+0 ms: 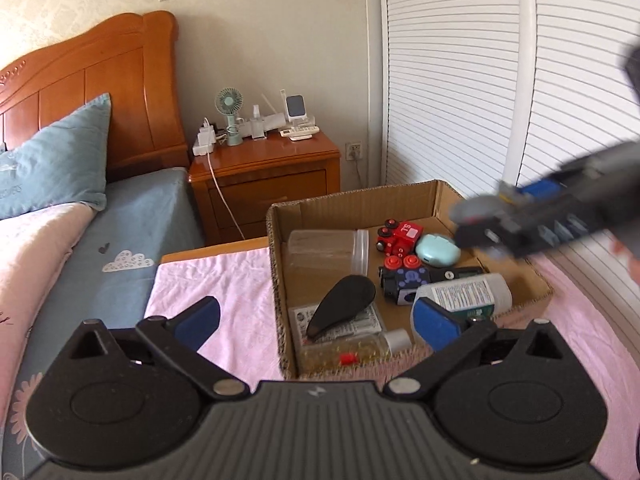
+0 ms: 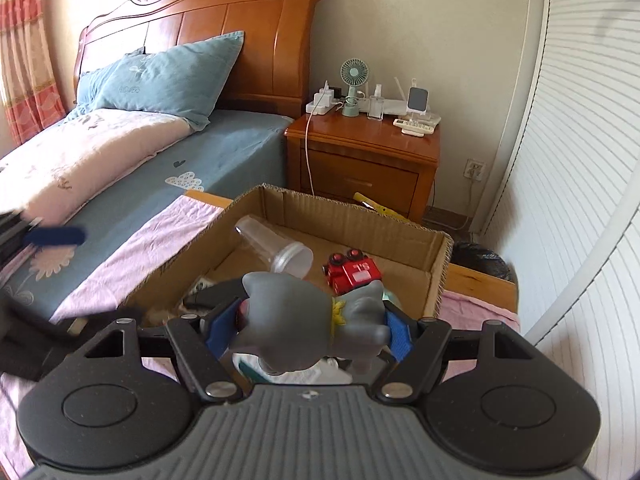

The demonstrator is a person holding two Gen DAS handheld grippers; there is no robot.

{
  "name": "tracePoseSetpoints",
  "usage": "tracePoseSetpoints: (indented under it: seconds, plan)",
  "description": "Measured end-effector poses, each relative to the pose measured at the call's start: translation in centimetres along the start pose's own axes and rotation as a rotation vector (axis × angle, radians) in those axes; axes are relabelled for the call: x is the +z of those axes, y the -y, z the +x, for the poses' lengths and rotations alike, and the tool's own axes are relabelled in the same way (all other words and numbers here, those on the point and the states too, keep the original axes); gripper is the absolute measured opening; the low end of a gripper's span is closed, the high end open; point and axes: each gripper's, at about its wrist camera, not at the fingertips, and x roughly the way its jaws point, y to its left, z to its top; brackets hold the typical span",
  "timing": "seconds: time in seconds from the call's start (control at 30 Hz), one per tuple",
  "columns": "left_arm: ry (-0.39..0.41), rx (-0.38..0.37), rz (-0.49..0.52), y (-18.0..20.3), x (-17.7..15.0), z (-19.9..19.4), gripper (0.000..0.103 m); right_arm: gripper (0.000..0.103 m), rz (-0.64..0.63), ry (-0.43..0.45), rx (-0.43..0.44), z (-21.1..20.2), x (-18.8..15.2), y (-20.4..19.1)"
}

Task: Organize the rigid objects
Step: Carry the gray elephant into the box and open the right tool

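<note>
Through my left wrist camera, my left gripper (image 1: 316, 320) hangs with its blue-padded fingers spread wide and nothing between them, poised over the near wall of the open brown cardboard box (image 1: 412, 194) that sits on the pink cloth (image 1: 224, 280). Most of the sorting looks done: inside already lie a clear plastic jar on its side (image 1: 328, 254), a red toy vehicle with black wheels (image 1: 400, 236), a mint-green rounded case (image 1: 438, 250), a dark blue block toy with red knobs (image 1: 404, 278), a white labelled bottle (image 1: 468, 292), a black oval pouch (image 1: 344, 308) and a small clear bottle with a red part (image 1: 352, 350). My right gripper (image 1: 480, 220) comes in blurred from the right, above the box. Through my right wrist camera, it is pinched on a grey soft-looking animal figure with a yellow collar (image 2: 308, 320), held directly over the box interior. I judge this figure to be among the last pieces, needing only lowering and release; no other loose item shows on the cloth
</note>
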Motion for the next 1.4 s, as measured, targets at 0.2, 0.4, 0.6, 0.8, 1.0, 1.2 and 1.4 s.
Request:
tracePoseSetpoints:
  seconds: [0.2, 0.4, 0.6, 0.8, 1.0, 1.2, 1.4]
  plan:
    - [-0.008, 0.020, -0.044, -0.5, -2.2, -2.3, 0.102, 0.078, 0.011, -0.037, -0.010, 4.6, 4.5, -1.2]
    - [-0.018, 0.043, -0.060, -0.6, -3.5, -3.2, 0.102, 0.078, 0.071, -0.105, -0.059, 10.6, 7.9, -0.7]
    - [-0.018, 0.062, -0.067, -0.7, -3.7, -3.1, 0.102, 0.078, 0.144, -0.196, -0.040, 15.5, 8.6, -0.2]
    - [-0.020, 0.067, -0.077, -1.0, -3.9, -2.9, 0.102, 0.103, 0.134, -0.188, -0.015, 15.7, 8.7, -1.2]
    - [-0.010, 0.068, -0.077, -0.8, -3.7, -3.3, 0.102, 0.103, 0.107, -0.174, -0.009, 13.5, 8.5, -1.7]
    - [-0.015, 0.091, -0.077, -0.5, -3.4, -3.7, 0.102, 0.103, 0.090, -0.204, -0.031, 10.0, 6.5, -1.9]
    - [-0.076, 0.163, -0.093, -0.3, -2.6, -3.2, 0.102, 0.103, 0.089, -0.201, -0.104, 3.8, 2.6, -2.3]
